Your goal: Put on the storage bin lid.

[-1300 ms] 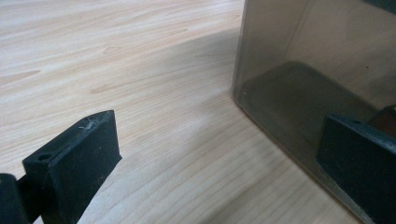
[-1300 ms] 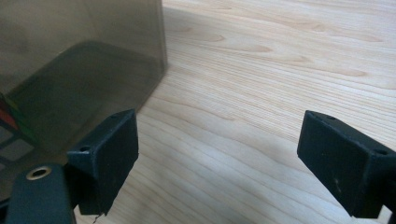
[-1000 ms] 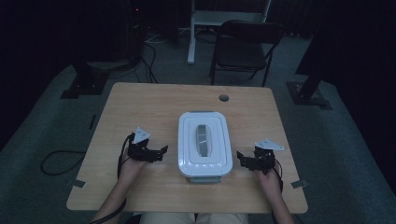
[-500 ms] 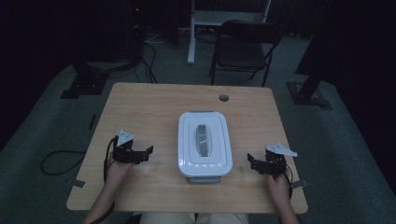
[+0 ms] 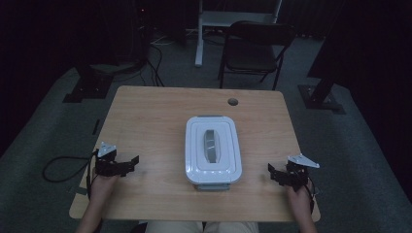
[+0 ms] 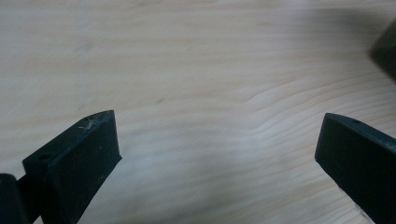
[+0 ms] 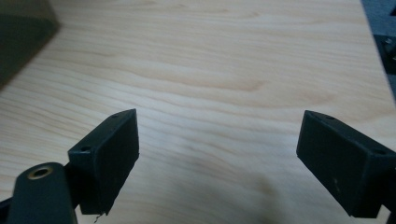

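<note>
1. High view: white lidded container (image 5: 213,148) sits mid-table, slightly toward my edge of the wooden table (image 5: 155,111). Its long axis runs away from me, front to back; the grey handle (image 5: 212,145) on the lid lies along that same axis.
2. My left gripper (image 5: 127,165) rests near the table's left edge, jaws pointing right, toward the container. The container lies to its right, well apart, with bare wood between.
3. My right gripper (image 5: 273,172) rests near the right edge, jaws pointing left. The container lies to its left, also apart, though this gap looks somewhat shorter, so I judge the right hand the nearer one.
4. Left gripper view: both jaws spread wide, nothing between them but wood grain. Dark corner at upper right, too dim to identify with certainty.
5. Right gripper view: jaws likewise spread wide, holding nothing. A dark shape at upper left, probably the container's corner.
6. Judgement: both long sides face my grippers, so any approach means closing inward from each side.
</note>
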Demonstrator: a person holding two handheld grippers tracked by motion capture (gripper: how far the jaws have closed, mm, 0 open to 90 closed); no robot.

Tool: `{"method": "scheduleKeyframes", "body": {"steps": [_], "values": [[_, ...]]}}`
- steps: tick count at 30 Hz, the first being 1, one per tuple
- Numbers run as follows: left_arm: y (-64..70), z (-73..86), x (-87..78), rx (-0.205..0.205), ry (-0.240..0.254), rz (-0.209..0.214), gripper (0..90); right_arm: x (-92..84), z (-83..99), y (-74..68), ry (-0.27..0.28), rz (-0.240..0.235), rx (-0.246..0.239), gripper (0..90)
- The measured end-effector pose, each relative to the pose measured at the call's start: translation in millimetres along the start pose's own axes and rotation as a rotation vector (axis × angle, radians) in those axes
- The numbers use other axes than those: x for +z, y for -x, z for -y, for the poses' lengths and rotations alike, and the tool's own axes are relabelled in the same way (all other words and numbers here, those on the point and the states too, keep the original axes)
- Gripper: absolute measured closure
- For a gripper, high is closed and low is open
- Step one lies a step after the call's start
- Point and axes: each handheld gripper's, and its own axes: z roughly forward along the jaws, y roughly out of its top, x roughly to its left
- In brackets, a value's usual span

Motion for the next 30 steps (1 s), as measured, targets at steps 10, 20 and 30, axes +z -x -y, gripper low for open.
{"method": "scheduleKeyframes", "body": {"steps": [10, 20, 30], "values": [[-13.6, 23.6, -22.3, -0.059, -0.042, -0.082, 0.6, 0.3, 9.1, 13.1, -0.044, 0.045, 0.029, 12.7], [-22.2, 39.1, -30.1, -0.085, -0.093, -0.172, 0.6, 9.1, 11.8, 13.4, -0.102, 0.048, 0.01, 12.3], [-18.0, 40.0, -25.7, -0.054, -0.144, -0.238, 0.6, 11.2, 10.7, 11.7, -0.111, 0.053, 0.009, 11.7]]}}
